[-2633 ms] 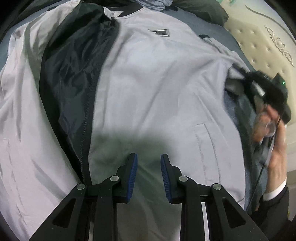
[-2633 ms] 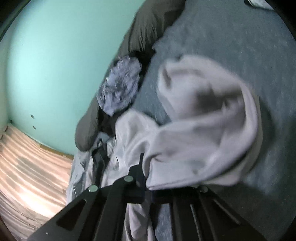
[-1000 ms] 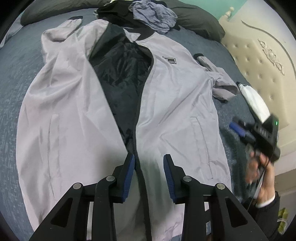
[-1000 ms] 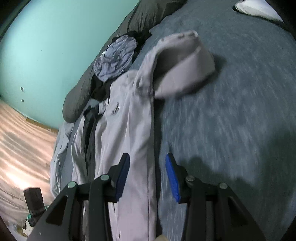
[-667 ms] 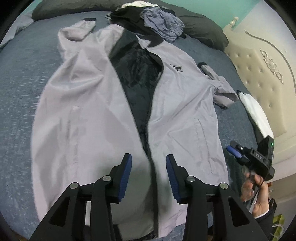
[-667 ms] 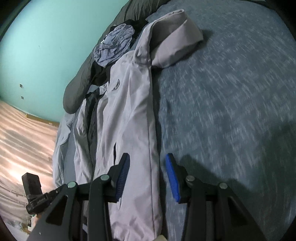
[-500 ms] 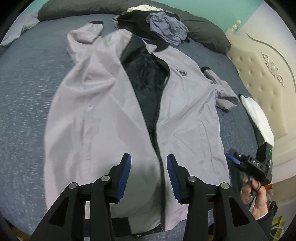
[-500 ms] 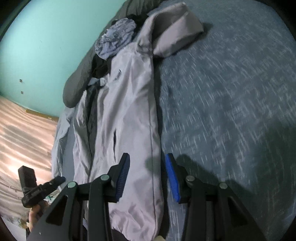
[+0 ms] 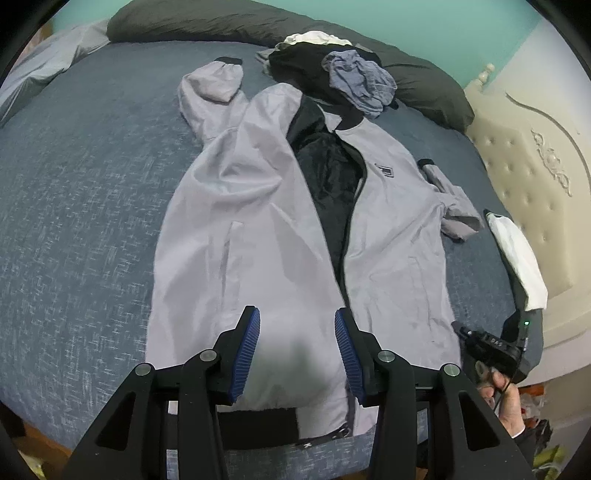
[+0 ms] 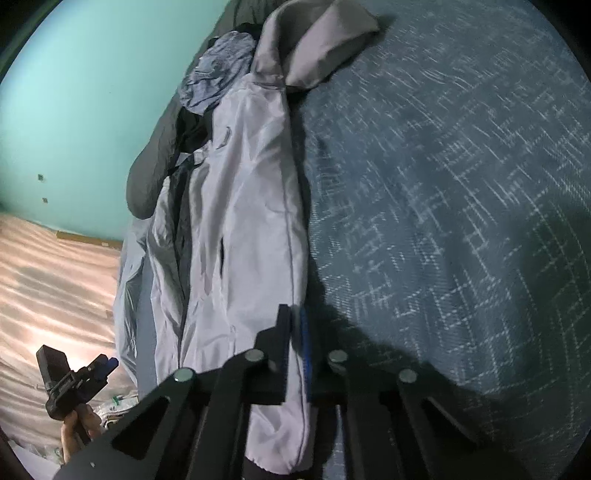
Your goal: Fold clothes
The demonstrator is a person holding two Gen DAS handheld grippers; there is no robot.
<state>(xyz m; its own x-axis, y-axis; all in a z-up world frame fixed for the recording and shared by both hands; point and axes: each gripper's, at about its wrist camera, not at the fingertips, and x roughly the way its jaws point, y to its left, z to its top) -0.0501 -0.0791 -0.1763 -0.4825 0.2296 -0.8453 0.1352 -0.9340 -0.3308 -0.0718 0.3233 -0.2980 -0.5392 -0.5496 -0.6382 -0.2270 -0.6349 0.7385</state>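
A light grey jacket (image 9: 240,236) with black lining lies open and face up on the blue bed (image 9: 81,206), collar at the far end. My left gripper (image 9: 297,347) is open and empty above the jacket's hem. In the right wrist view the jacket (image 10: 251,206) runs away along the bed. My right gripper (image 10: 295,339) is shut on the jacket's right side edge near the hem. That gripper also shows in the left wrist view (image 9: 491,347), beside the jacket's right hem corner.
A pile of dark and blue-grey clothes (image 9: 351,81) lies past the collar, against a dark pillow (image 9: 221,22). A white cloth (image 9: 517,254) lies at the bed's right edge by the cream headboard (image 9: 535,155). Teal wall (image 10: 92,92) behind.
My left gripper has pulled back toward the hem, so the whole jacket shows. My right gripper let go of the sleeve, moved down the jacket's side and has closed on its edge.
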